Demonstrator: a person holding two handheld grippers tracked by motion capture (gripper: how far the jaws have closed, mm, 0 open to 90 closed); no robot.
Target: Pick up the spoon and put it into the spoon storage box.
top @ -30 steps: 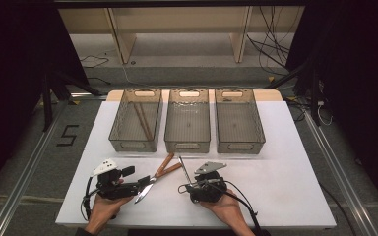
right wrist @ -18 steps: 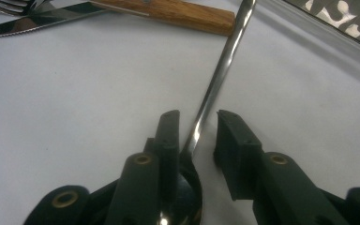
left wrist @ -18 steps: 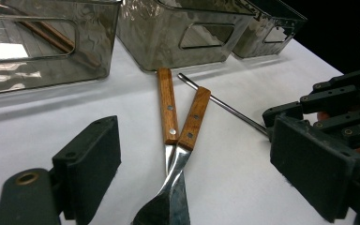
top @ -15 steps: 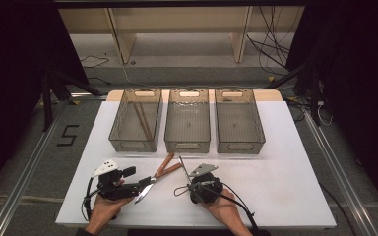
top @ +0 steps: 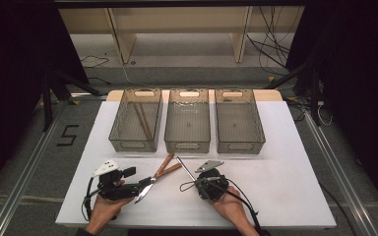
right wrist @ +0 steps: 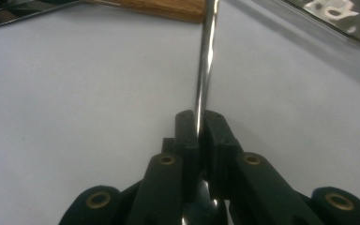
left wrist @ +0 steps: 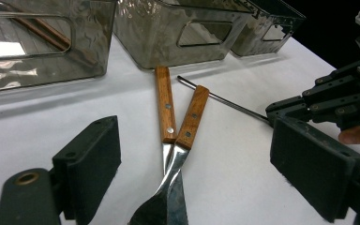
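Chopsticks (top: 142,120) lie in left bin (top: 128,133); the other two bins sit empty.

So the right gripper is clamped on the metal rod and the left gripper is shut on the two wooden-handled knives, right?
Not quite. The right gripper is clamped on the metal rod, but the left gripper is open, jaws either side of the two wooden-handled knives, as the left gripper view shows.

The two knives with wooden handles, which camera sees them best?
The left gripper view: the two wooden-handled knives lie close up, crossed between the open left gripper fingers. The high view shows them small. The right gripper view catches one handle at the top edge.
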